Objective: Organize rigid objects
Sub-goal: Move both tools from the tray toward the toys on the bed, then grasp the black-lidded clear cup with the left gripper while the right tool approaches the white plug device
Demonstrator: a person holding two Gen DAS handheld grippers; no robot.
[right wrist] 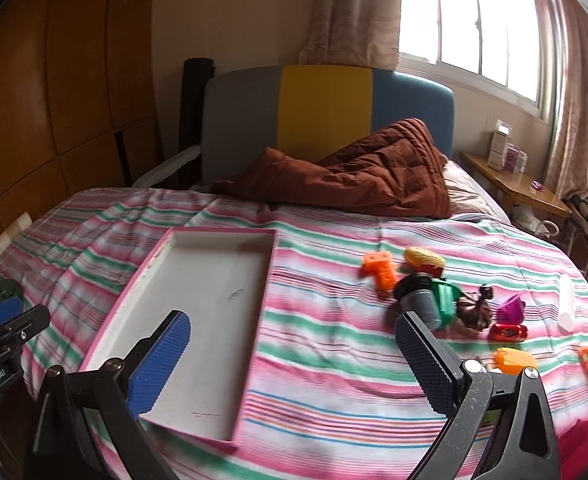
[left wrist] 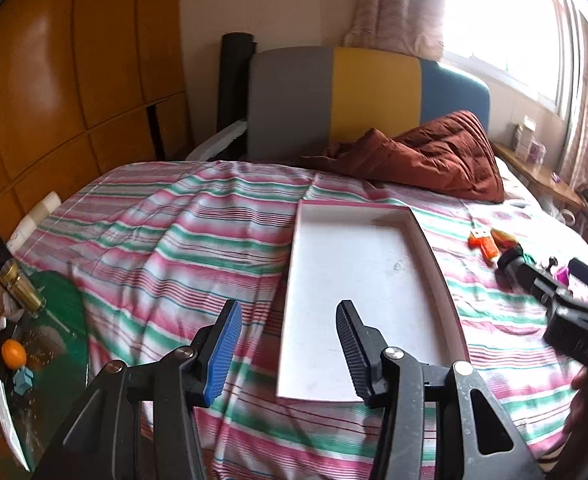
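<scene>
Two grippers hover over a striped bed, both with jaws spread and nothing between them. The left gripper [left wrist: 290,348] hangs above the near left edge of the tray [left wrist: 433,248], one finger over the sheet [left wrist: 166,240], the other over the tray floor. The right gripper [right wrist: 294,364] straddles the sheet between the tray's right wall and a scatter of toys; its left pad [right wrist: 158,360] overlaps the tray's near end in the right wrist view.

The tray, a shallow white box with a pink rim, lies flat on the bed and holds nothing; only faint scuffs mark its floor. All the toys rest outside it, on the sheet to its right: an orange block [right wrist: 379,270], a yellow piece [right wrist: 423,258] just behind it, a grey cylinder [right wrist: 421,300] touching a green piece [right wrist: 445,298], a brown lump [right wrist: 473,312], a purple piece [right wrist: 509,308], a red car [right wrist: 507,332], an orange piece [right wrist: 515,360] near the right finger, and a white tube [right wrist: 565,304] farther right.

Behind them a brown quilt [right wrist: 353,172] is heaped against the grey, yellow and blue headboard [right wrist: 321,104]. A bright window [right wrist: 469,12] with curtains lights the room. To the bed's left, a low green table [left wrist: 62,308] carries an orange [left wrist: 13,354] and a brass-coloured bottle [left wrist: 20,286].
</scene>
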